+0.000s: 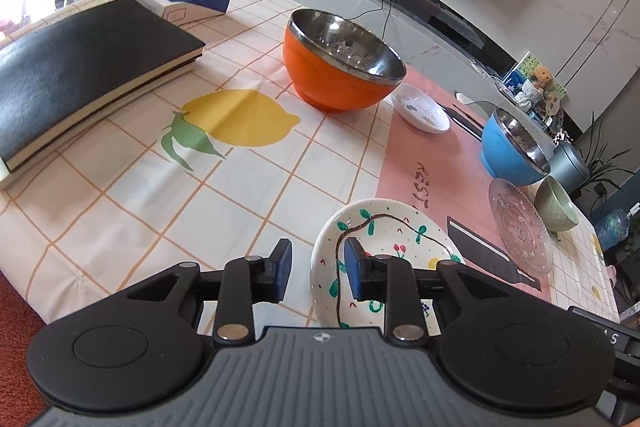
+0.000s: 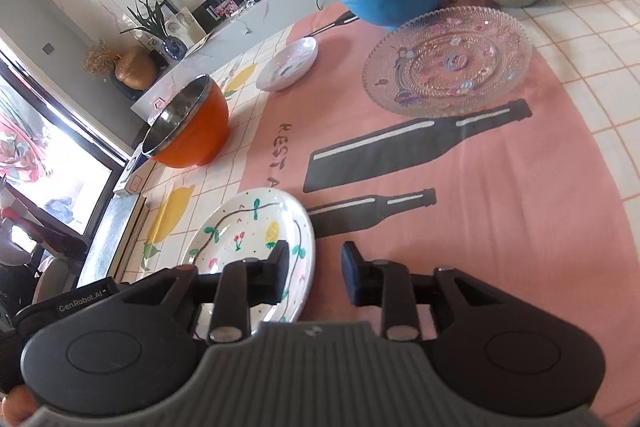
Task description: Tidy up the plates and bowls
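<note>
My left gripper [image 1: 316, 273] sits at the bottom of its frame, jaws partly apart with nothing between them; its right pad overlaps the near left rim of the painted plate [image 1: 384, 259], though I cannot tell if it touches. My right gripper [image 2: 316, 275] is likewise part open and empty, its left finger over the same plate's lower right rim. The plate lies flat on the tablecloth [image 1: 200, 195].

To lift it well, I judge one gripper should straddle the rim, one pad over and one under, then close firmly: glazed ceramic is slick and will tip if pinched shallow.

Further out, the orange bowl [image 1: 340, 67] stands at upper centre, the small white dish [image 1: 420, 107] just beside it, the blue bowl [image 1: 512, 151], glass plate [image 1: 520, 231] and green bowl [image 1: 558, 205] at right. Plates should stack together, bowls nest apart.
</note>
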A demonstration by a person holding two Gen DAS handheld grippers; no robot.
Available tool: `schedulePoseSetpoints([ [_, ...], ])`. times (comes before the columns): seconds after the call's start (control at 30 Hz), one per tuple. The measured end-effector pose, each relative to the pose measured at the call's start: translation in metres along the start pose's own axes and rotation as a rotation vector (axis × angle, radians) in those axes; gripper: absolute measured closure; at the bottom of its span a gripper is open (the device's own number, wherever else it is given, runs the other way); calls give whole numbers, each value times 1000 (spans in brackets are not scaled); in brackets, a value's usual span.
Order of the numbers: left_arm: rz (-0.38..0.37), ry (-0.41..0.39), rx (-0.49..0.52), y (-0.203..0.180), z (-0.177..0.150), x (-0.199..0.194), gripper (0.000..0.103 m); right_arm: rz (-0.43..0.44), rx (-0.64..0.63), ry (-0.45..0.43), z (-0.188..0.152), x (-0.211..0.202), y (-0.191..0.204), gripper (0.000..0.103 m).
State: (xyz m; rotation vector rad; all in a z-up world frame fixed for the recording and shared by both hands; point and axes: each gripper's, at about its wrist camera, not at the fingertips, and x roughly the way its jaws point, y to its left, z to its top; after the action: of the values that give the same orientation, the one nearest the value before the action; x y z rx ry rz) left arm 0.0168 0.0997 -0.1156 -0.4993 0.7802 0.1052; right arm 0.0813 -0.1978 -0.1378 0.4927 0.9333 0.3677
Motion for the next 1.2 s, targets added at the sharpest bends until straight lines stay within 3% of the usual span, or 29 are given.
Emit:
schedulePoseSetpoints([
  [0.13, 40, -52, 108, -18, 1, -15, 71, -47, -108, -61, 3, -17, 11, 54],
  [0.23, 62, -98, 197, -35, 2, -25, 70, -145, -190, -118, 3, -31, 21, 23],
  [0.27, 72, -119, 220, -40, 2, -29, 68, -166, -207, -134, 2, -35, 22, 20],
  [0.33, 74, -149, 264, -50, 2, -33, 58, -188, -222, -158, 4, -43, 21, 21],
  [0.53, 21, -201, 376, -83, -1, -38, 52, -302, -155, -272, 4, -64, 4, 20],
  [0.67, -49, -168, 359, -98, 1, -30, 51, -283, -133, -389, 4, -81, -14, 19],
  [0.77, -75, -140, 356, -109, -1, -19, 44, -260, -104, -399, 11, -88, -30, 15],
  [0.93, -93, -107, 376, -132, -2, 0, 44, -271, -46, -407, 20, -92, -54, 15],
  [1.2, -170, -20, 308, -151, 4, 39, 45, -238, 40, -330, 37, -78, -85, 17],
])
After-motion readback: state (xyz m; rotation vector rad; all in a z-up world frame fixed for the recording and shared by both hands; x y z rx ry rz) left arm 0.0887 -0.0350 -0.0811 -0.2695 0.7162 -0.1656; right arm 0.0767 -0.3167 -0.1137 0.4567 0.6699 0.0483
